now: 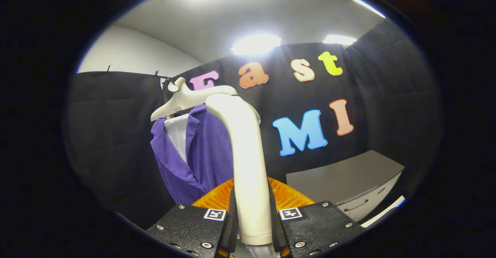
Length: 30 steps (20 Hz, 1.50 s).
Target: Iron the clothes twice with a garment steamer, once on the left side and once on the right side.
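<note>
Cream plastic garment steamer [248,161] clamped upright in hand-held gripper [252,223] | head raised toward purple garment [201,153]; hanger [186,99] kept it flat for passes

No words, brands or numbers can be read here. Each finger [188,227] of the gripper [252,227] carries a small square black-and-white marker [215,214], a coded pattern rather than text.

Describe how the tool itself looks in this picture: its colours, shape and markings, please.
The tool has two black fingers with a blocky, flat-topped shape and a finely textured surface. Small silver screws sit along their tops and edges. Each finger carries one square black-and-white marker near its inner edge. The inner pads are thin and dark. Behind the fingers lies an orange ribbed part.
</note>
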Each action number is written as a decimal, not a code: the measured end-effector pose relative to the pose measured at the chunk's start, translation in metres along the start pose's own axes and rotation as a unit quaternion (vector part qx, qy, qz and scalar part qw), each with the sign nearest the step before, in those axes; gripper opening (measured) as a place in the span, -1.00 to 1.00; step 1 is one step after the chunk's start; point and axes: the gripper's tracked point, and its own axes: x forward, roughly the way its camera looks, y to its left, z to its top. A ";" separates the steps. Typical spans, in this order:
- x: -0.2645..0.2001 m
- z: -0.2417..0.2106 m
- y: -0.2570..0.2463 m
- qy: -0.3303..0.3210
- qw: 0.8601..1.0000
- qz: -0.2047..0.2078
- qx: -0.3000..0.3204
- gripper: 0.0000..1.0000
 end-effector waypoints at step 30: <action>0.067 -0.105 0.048 -0.022 0.976 -0.129 -0.172 -0.27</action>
